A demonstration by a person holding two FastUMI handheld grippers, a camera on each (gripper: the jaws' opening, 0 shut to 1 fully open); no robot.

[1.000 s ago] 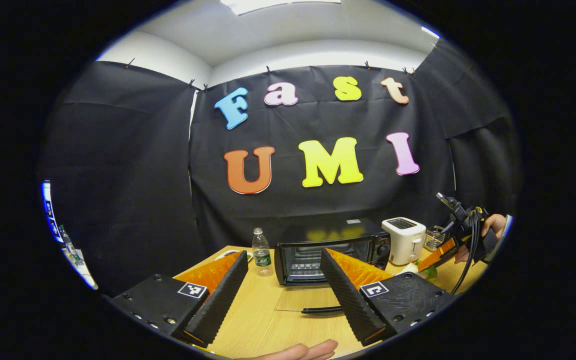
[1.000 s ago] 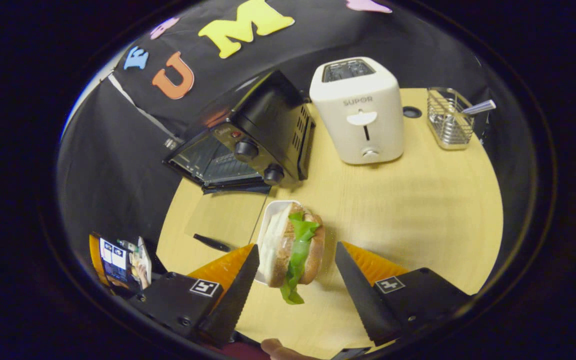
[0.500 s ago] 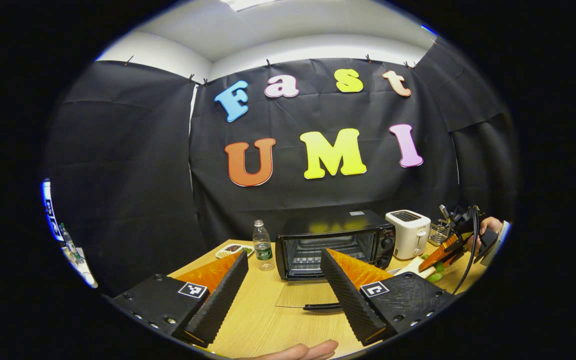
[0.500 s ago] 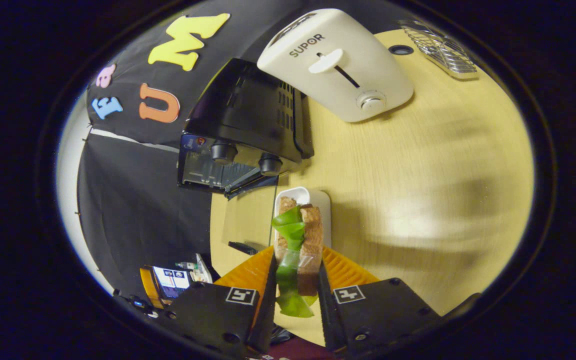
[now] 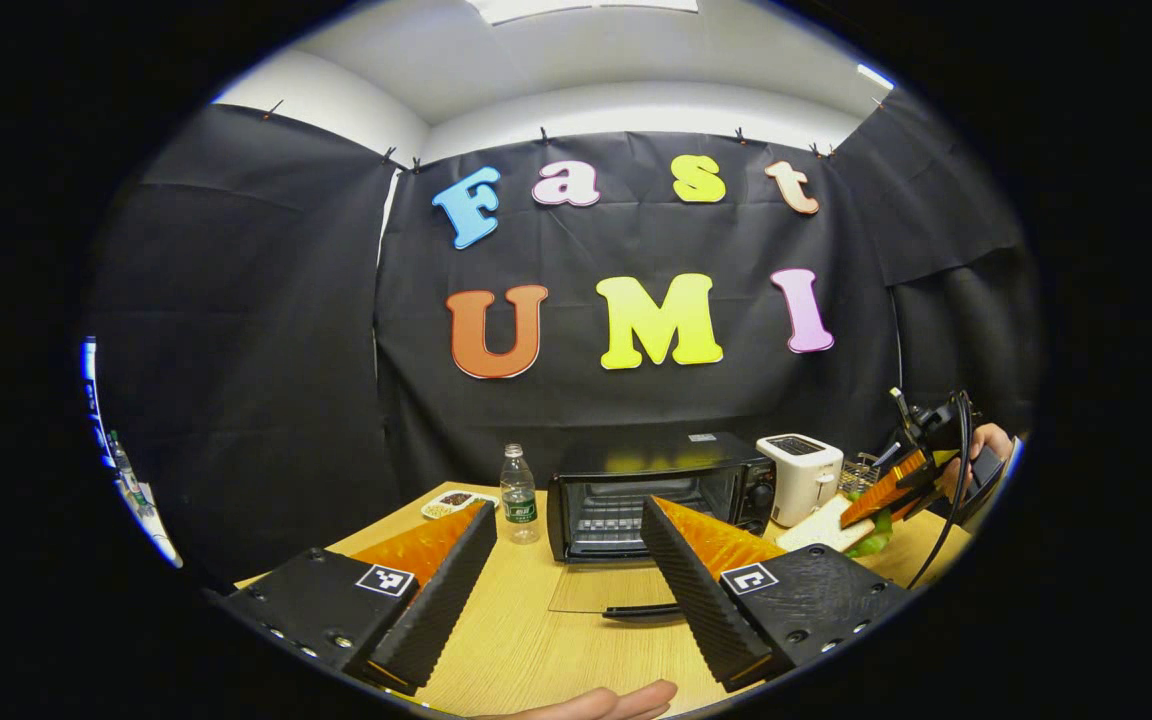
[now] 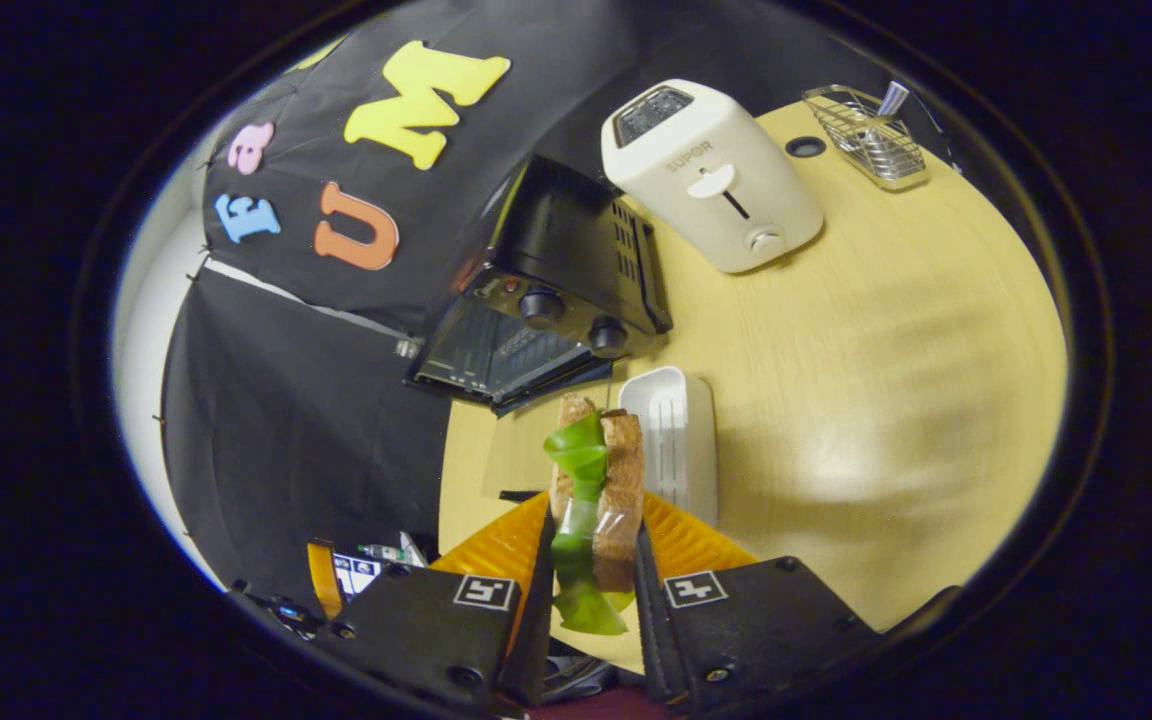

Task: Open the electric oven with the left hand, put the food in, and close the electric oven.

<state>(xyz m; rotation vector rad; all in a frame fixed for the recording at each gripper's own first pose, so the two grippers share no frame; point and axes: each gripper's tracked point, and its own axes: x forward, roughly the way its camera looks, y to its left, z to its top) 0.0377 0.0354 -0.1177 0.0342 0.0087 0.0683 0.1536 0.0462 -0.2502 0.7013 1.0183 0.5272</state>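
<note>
The electric oven (image 5: 661, 492) stands at the back of the wooden table (image 6: 886, 400), its glass door (image 5: 601, 590) folded down flat onto the tabletop, so the cavity and its wire rack are exposed. Just beside the oven a white toaster (image 6: 716, 180) is seen, and a water bottle (image 5: 517, 492) on its other side. Near the oven's front corner lies the white tray (image 6: 674, 445), now bare. The sandwich (image 6: 596, 490) — bread with a green lettuce leaf hanging from it — is held clear above the table, clamped between both fingers of the right gripper (image 6: 591, 580). The left gripper (image 5: 576, 570) is held in front of the lowered door with its jaws spread wide, nothing between them.

The opening step is judged done; the carry into the cavity is what is in hand. Risk lies mostly in the loose layers: the lettuce could be caught on the upper edge of the opening or the rack and dragged out. The grip is at one end of the sandwich — a tilt could let the slices slide apart. The lowered door could also be struck on the approach.
</note>
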